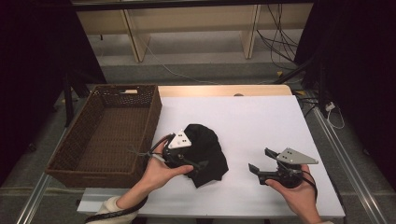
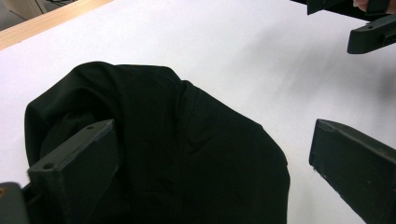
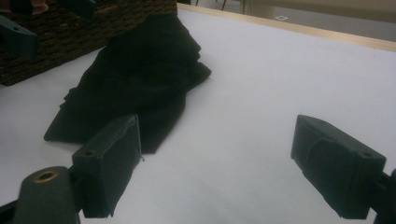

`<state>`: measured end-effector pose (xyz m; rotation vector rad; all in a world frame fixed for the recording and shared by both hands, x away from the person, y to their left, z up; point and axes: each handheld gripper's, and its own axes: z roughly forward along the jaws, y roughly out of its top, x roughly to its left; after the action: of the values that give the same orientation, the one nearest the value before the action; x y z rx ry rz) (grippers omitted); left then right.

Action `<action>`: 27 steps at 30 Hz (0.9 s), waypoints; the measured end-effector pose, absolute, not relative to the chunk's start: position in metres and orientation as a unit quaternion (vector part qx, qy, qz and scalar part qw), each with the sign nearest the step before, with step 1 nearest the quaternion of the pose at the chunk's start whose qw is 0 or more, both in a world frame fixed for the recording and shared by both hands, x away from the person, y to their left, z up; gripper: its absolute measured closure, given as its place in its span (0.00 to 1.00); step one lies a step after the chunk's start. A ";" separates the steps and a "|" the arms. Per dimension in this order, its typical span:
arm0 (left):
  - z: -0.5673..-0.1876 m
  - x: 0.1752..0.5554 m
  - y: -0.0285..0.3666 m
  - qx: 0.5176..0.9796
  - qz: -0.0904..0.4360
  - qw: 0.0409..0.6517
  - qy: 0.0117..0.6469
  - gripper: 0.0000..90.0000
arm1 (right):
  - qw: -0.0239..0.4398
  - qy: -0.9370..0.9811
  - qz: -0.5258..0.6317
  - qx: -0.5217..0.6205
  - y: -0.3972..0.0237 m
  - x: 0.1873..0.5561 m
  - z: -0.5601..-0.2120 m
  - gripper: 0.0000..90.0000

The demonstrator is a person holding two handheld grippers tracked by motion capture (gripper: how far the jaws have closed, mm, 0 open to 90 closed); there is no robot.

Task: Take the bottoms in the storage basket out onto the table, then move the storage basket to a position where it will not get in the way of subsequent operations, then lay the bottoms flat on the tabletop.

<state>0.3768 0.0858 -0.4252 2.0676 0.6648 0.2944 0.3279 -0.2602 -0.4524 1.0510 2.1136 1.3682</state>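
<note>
A crumpled black cloth [image 1: 208, 140] lies on the white tabletop [image 1: 261, 116], just right of a wicker basket. My left gripper [image 1: 194, 164] hovers over the cloth's near left part. In the left gripper view its jaws stand wide apart over the cloth [image 2: 154, 107] without pressing on it, so the left gripper [image 2: 210, 135] is open. My right gripper [image 1: 259, 159] is held to the right of the cloth, pointing left toward it. The right gripper [image 3: 217, 130] is open with only bare table between its jaws, and the cloth [image 3: 140, 70] lies ahead of its left jaw.
A brown wicker basket [image 1: 152, 116] with nothing visible inside stands at the table's left edge, touching or nearly touching the cloth. Bare white surface stretches behind and to the right of the cloth. Cables and shelf legs lie beyond the far edge.
</note>
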 end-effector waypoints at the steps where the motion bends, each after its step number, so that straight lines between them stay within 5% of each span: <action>1: -0.425 0.377 0.086 0.839 0.120 0.458 0.269 0.02 | 0.204 0.759 0.490 0.377 -0.260 0.328 -0.453 0.19; 27: -0.422 0.373 0.091 0.839 0.140 0.455 0.264 0.02 | 0.208 0.761 0.488 0.373 -0.259 0.326 -0.452 0.21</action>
<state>0.3734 0.0914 -0.4222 2.0701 0.6501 0.3443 0.3258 -0.2591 -0.4517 1.0388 2.1198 1.3581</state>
